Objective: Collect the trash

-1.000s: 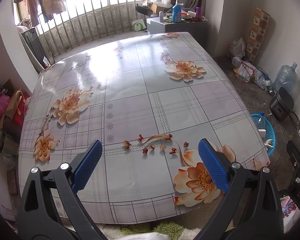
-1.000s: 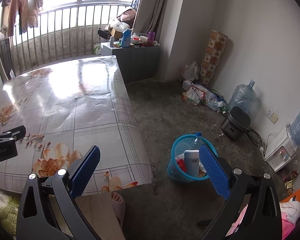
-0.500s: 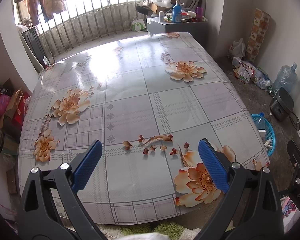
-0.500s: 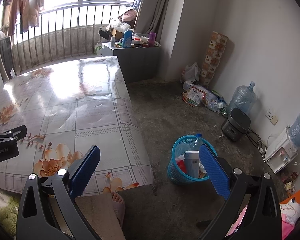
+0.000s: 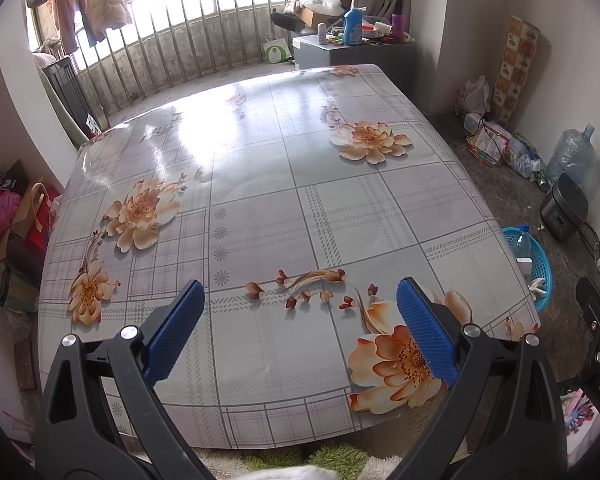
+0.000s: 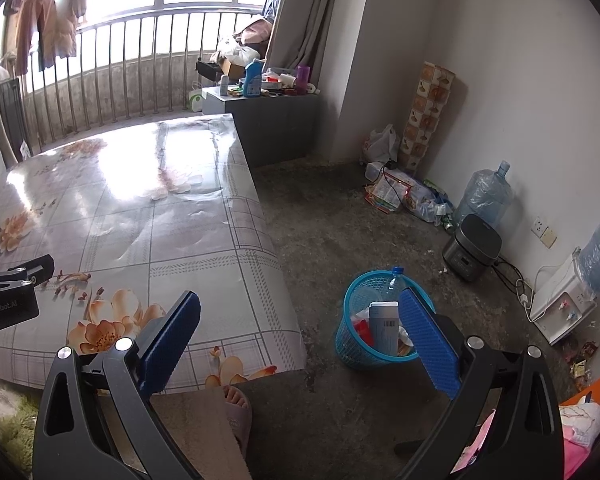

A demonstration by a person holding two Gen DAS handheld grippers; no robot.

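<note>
A blue plastic basket (image 6: 358, 344) stands on the concrete floor right of the table, holding a clear bottle (image 6: 392, 280), a white carton (image 6: 384, 326) and other scraps. The same basket (image 5: 534, 268) shows at the table's right edge in the left wrist view. My right gripper (image 6: 300, 334) hangs open and holds nothing, up above the floor between the table corner and the basket. My left gripper (image 5: 298, 322) is open with nothing in it over the near part of the floral tablecloth (image 5: 260, 200), which carries no loose objects.
A black rice cooker (image 6: 472, 246), a water jug (image 6: 484, 196), wall cables and a litter pile (image 6: 404, 194) line the right wall. A grey cabinet (image 6: 264, 118) stands behind the table. A slippered foot (image 6: 236, 408) shows near the table corner.
The right wrist view has drifted slightly; both grippers stay open and hold nothing. The left view is nearly unchanged.
</note>
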